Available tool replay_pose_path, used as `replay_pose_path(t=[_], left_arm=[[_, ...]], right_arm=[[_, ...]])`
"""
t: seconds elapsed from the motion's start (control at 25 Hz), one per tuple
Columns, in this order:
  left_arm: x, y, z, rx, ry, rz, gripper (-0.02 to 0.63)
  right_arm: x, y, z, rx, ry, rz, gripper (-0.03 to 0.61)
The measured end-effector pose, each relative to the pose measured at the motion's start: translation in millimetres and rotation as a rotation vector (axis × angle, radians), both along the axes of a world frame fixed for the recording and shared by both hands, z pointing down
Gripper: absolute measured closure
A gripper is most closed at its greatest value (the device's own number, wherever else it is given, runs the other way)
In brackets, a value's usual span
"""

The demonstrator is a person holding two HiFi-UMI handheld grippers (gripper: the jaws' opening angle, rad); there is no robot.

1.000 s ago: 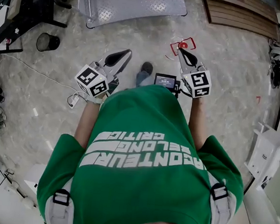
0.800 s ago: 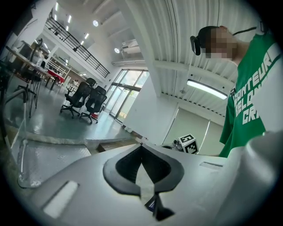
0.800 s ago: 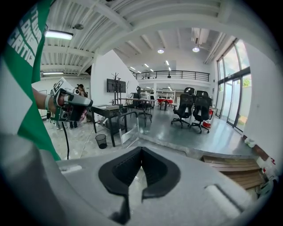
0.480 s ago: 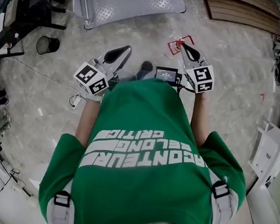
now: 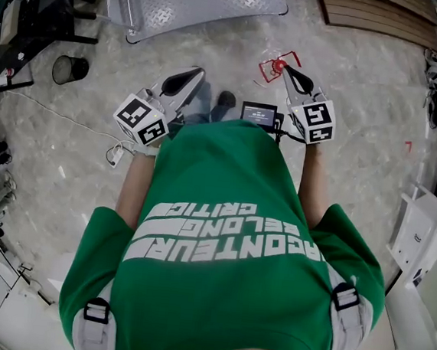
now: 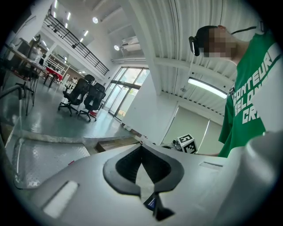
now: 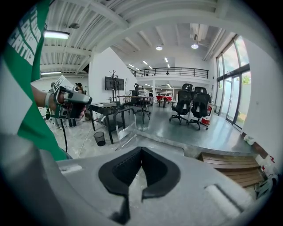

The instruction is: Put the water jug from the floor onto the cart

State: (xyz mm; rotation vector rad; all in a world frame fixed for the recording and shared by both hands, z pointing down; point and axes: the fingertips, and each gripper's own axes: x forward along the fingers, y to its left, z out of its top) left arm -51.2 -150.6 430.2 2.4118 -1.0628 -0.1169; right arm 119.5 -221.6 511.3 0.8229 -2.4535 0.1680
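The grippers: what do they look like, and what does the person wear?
The left gripper and the right gripper are pale grey with black pads, and each carries a white cube with black square markers. The person wears a green short-sleeved T-shirt with white lettering.

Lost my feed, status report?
Left gripper, right gripper shut, empty. Water jug not clearly seen; red cap near right gripper. Platform cart ahead.

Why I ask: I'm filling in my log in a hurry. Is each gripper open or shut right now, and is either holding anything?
Left gripper: tongs shut, holding nothing.
Right gripper: tongs shut, holding nothing.
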Motion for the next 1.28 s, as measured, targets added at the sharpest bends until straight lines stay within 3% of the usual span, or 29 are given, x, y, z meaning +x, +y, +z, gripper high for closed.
replay_pose_path(t=[0.4,1.0,1.28], left_arm=[[16.2,-30.2,9.4,-0.014,-0.01,0.088,0.598],[44.5,-67.2,69.1,-0.122,-0.031,0.185,0.598],[55.6,-68.6,84.8,-0.152,-0.051,0.225,0.598]], right_arm=[[15.5,-15.1,20.2,-0.045,0.037,0.041,0.586],[54.8,-52.1,87.2,-0.097,0.108,0.109,0.585],[59.1,-55.5,126.8,-0.133,0.089,0.134,0.584]])
